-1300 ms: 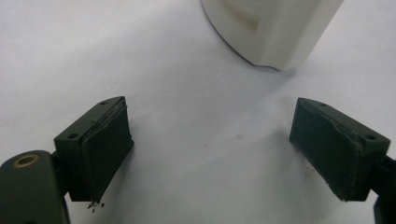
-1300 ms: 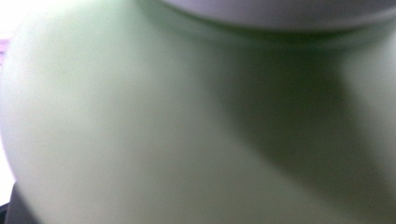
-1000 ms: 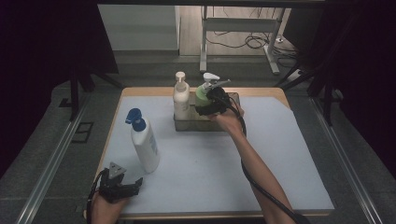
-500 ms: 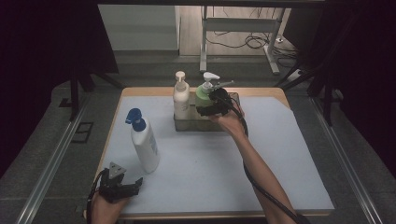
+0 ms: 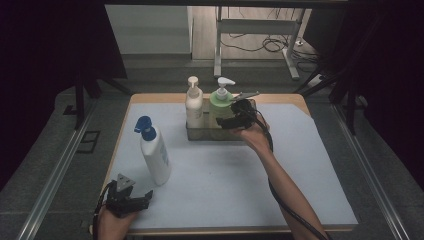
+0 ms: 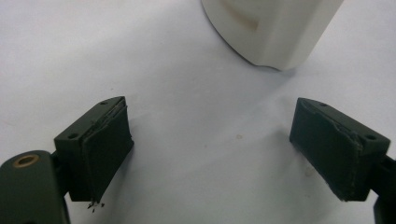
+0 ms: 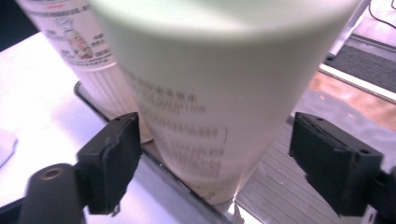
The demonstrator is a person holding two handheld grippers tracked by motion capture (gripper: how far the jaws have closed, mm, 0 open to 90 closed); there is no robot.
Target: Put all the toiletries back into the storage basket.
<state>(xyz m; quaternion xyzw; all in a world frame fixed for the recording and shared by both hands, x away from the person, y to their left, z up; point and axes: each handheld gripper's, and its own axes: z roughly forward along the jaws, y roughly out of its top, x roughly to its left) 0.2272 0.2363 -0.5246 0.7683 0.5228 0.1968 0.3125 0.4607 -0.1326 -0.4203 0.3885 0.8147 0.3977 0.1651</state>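
Observation:
A green pump bottle [image 5: 218, 102] and a white pump bottle [image 5: 194, 107] stand in a clear tray [image 5: 200, 134] at the table's far middle. My right gripper [image 5: 226, 119] reaches in from the right. In the right gripper view the green bottle [image 7: 210, 93] sits between the jaws, which have just been closing; a small gap shows at the right pad [image 7: 327, 158]. The white pump bottle [image 7: 79, 51] stands just behind it. A white bottle with a blue cap [image 5: 154, 152] stands at the near left. My left gripper [image 5: 142, 199] rests open beside it, with its base [image 6: 275, 28] ahead of the jaws.
A pale mat [image 5: 225, 185] covers the table top, and its wooden rim [image 5: 280, 97] shows at the back. Metal rails [image 5: 60, 170] run along both sides. A desk frame and cables [image 5: 265, 35] lie on the floor beyond the table.
The right hand has shifted slightly by the green bottle, toward the near side. The left hand and the blue-capped bottle have stayed still.

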